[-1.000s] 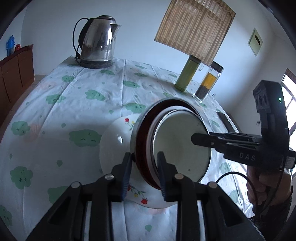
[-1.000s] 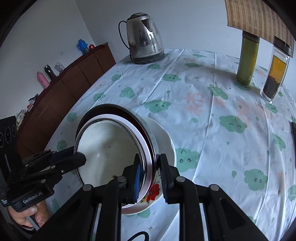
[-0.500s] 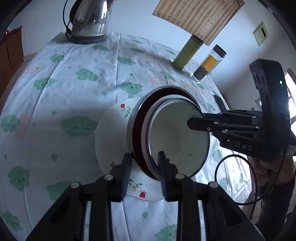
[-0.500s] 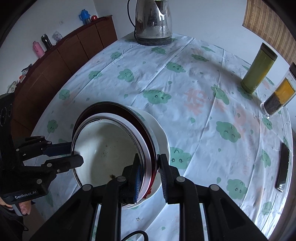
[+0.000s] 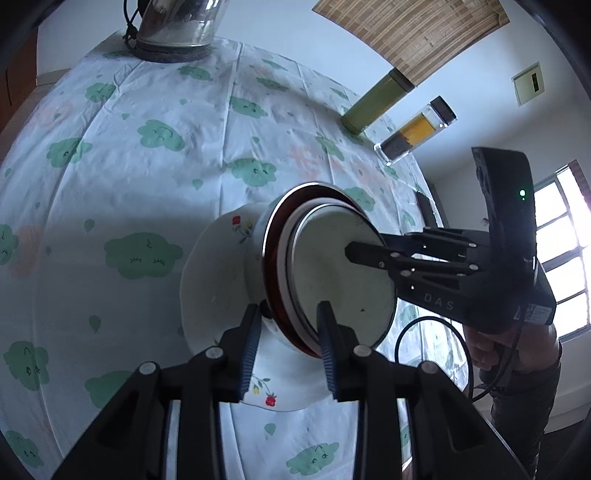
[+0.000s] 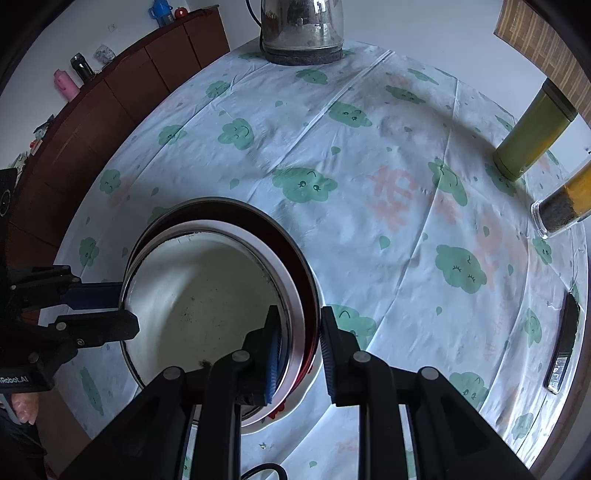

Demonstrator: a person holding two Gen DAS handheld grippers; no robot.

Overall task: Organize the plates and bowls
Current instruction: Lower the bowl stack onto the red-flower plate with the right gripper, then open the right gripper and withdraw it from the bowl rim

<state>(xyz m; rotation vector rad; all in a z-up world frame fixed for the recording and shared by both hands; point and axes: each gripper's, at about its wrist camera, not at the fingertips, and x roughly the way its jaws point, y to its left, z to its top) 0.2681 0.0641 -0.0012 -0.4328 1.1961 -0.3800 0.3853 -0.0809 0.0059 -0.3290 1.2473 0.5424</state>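
1. White plastic cloth printed with green clouds covers the round table (image 6: 369, 155), which carries everything; the bare middle looks like the working space for stacking.
2. Around the far edge stand a steel electric kettle (image 6: 303, 29), a tall olive-green cylindrical flask (image 5: 376, 99) and a clear bottle with amber liquid and dark leaves (image 5: 413, 133), and a flat dark phone-like slab (image 6: 563, 343) lies near the right edge; all are well apart from the dishes, so they should not hinder the stacking.
3. A white ceramic plate with small red flowers (image 5: 218, 280) lies flat on the table as the base of the stack.
4. Over it is the steel-rimmed bowl with a dark red outer band and cream inside (image 6: 207, 295), tilted in both views. Whether its base touches the plate I cannot tell.
5. The left gripper (image 5: 288, 332) straddles the bowl's near rim, one finger outside, one inside; it appears clamped on the rim.
6. The right gripper (image 6: 297, 343) takes the opposite rim likewise, its blue-padded finger (image 6: 273, 343) inside. Two opposed holds probably keep the wide bowl level enough to seat centred on the plate; a slip at either rim could let it tip.
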